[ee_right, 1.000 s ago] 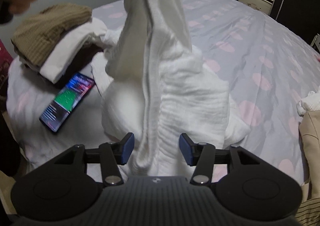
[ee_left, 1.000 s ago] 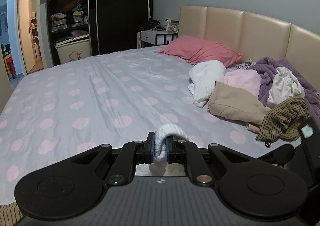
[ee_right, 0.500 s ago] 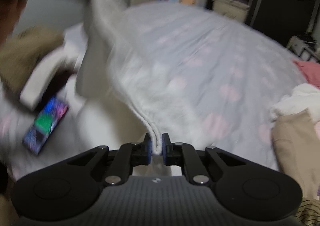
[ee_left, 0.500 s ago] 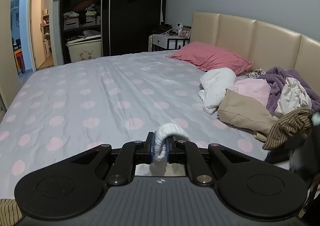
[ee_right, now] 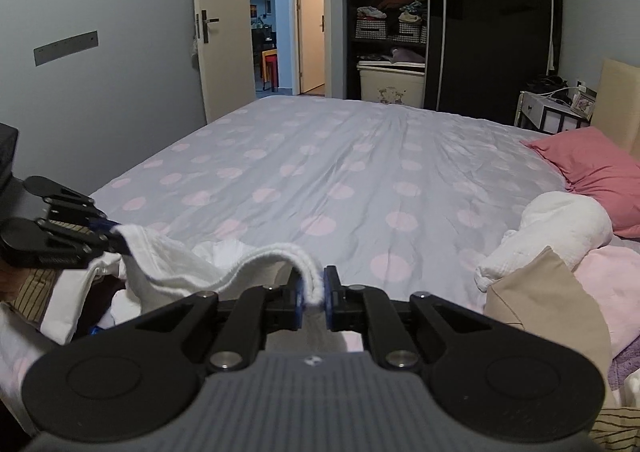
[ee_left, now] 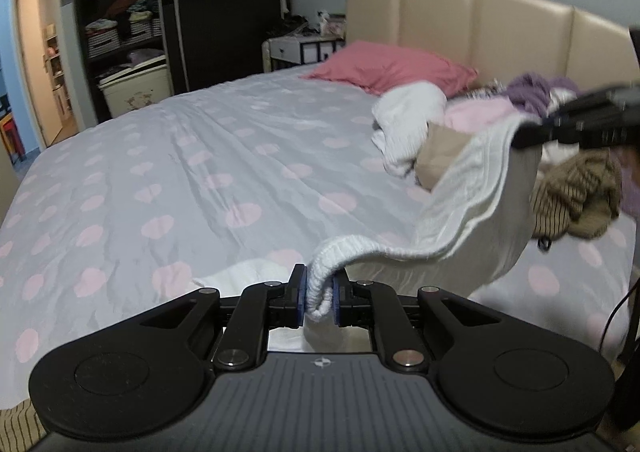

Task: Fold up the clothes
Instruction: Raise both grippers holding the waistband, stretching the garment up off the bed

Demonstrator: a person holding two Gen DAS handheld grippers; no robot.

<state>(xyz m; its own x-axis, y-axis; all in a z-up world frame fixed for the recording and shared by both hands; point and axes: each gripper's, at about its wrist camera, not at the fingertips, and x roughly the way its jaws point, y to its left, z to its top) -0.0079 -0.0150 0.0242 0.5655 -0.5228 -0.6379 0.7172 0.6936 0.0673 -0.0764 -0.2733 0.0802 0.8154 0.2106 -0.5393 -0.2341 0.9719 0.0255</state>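
**Now: white garment held at both ends over the bed**

Both claws grip one white knitted garment (ee_left: pixel 472 188), stretched in the air between them above a grey bedsheet w/ pink dots (ee_left: pixel 200 156).

Left gripper (ee_left: pixel 320 298): clenched on a ribbed hem, folded edge bunched between the blue pads. Right gripper (ee_right: pixel 313 294): jaws have just been closing and now pinch another thick edge of the same cloth. In the right wrist view the left gripper (ee_right: pixel 108 234) sits off to the left, cloth sagging between the two.

Unfolded pile of clothes (ee_left: pixel 560 156) lies at the right of the bed, near a pink pillow (ee_left: pixel 392 66) and the padded headboard. Rest of the bed is bare.

Doing this step well, as I judge it: pull the two hands apart until the sag goes, keep both edges level, then lower the garment flat onto the open sheet, well clear of the pile. Grips look small, esp. the right one, so a sharp tug could slip the hem out.
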